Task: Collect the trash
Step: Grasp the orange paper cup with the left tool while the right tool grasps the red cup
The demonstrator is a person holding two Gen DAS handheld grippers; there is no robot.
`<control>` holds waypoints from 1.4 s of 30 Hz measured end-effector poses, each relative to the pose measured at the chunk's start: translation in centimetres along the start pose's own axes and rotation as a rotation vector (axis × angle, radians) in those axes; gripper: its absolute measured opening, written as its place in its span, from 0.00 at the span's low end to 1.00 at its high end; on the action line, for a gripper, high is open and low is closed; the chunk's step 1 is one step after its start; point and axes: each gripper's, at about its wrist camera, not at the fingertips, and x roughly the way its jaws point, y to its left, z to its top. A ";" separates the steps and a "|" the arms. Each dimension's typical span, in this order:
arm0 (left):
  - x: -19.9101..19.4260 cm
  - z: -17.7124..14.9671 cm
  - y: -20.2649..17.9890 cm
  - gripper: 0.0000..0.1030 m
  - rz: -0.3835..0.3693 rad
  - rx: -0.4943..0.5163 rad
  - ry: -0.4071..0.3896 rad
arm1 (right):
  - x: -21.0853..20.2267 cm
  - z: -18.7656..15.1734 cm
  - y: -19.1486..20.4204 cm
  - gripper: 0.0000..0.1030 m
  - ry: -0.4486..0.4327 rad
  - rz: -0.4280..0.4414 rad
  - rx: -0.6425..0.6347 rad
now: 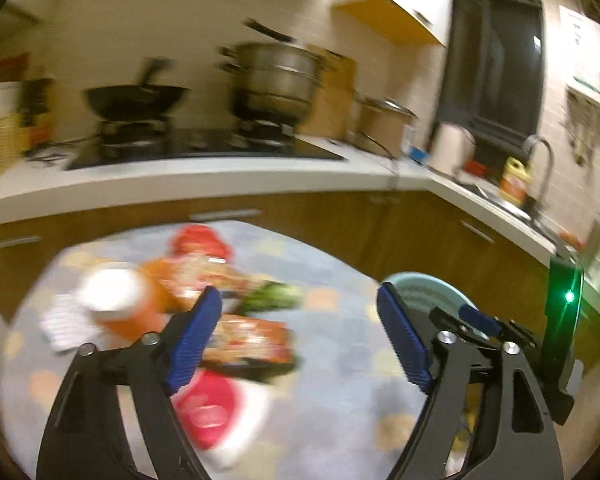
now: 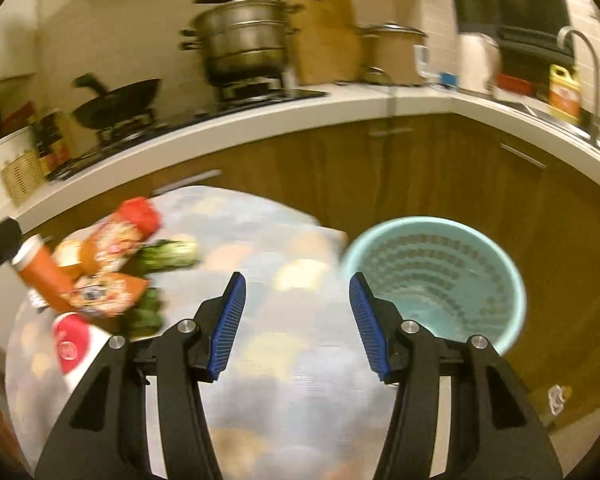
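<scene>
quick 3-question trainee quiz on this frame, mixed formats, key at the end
1. True or false: the left gripper holds a piece of trash.
2. The light blue bin sits where?
A. on the counter
B. on the floor, right of the table
C. on the stove
3. Fill in: the trash pile lies on the table's ____ side in the right wrist view.

Key: 1 false, both it and the right gripper are open and hold nothing; 2 B; 3 left.
</scene>
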 end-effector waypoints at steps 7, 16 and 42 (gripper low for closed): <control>-3.0 -1.0 8.0 0.85 0.134 -0.100 -0.013 | 1.9 -2.0 6.9 0.49 0.011 0.084 -0.082; 1.0 -2.9 11.5 0.85 0.104 -0.130 0.084 | 2.2 -4.4 10.1 0.49 0.009 0.121 -0.167; 1.5 -3.4 14.9 0.63 0.131 -0.231 -0.135 | 2.0 -7.1 17.6 0.69 0.150 0.305 -0.369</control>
